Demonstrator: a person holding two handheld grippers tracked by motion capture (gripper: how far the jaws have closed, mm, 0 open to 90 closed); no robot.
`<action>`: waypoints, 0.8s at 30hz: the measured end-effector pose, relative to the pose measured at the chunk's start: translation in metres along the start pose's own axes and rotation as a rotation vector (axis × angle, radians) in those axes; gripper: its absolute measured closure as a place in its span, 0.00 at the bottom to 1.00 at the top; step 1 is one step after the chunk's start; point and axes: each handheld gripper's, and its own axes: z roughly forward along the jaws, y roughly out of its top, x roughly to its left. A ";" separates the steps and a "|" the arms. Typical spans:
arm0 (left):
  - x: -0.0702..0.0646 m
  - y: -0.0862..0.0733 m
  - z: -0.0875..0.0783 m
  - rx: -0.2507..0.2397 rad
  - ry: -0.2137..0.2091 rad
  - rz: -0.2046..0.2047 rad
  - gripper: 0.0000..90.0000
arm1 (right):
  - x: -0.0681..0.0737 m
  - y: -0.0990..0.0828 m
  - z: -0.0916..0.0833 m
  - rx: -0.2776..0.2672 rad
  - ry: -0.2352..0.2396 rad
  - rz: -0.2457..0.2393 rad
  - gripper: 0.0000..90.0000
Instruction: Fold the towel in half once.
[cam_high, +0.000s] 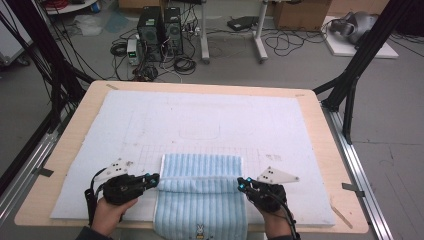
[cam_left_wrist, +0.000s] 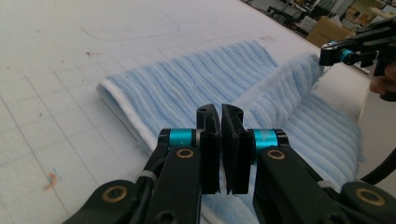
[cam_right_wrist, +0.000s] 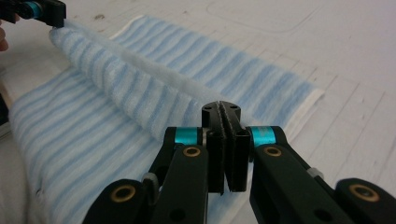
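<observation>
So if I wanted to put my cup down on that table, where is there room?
The white mat is bare across its far half, beyond the striped blue towel, and along its left and right margins. The wooden table edge around the mat is free too. The near middle is crowded: the towel lies there with the left gripper and right gripper at its fold.
</observation>
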 end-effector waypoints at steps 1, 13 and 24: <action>-0.002 -0.003 -0.001 0.003 -0.004 0.001 0.95 | 0.002 -0.003 -0.002 0.002 -0.001 0.005 0.99; -0.019 -0.021 -0.010 0.085 -0.066 0.033 0.92 | 0.020 -0.029 -0.018 0.035 0.004 -0.005 0.96; -0.006 -0.008 -0.004 0.033 0.031 0.008 0.48 | 0.016 -0.021 -0.023 -0.026 -0.073 0.036 0.58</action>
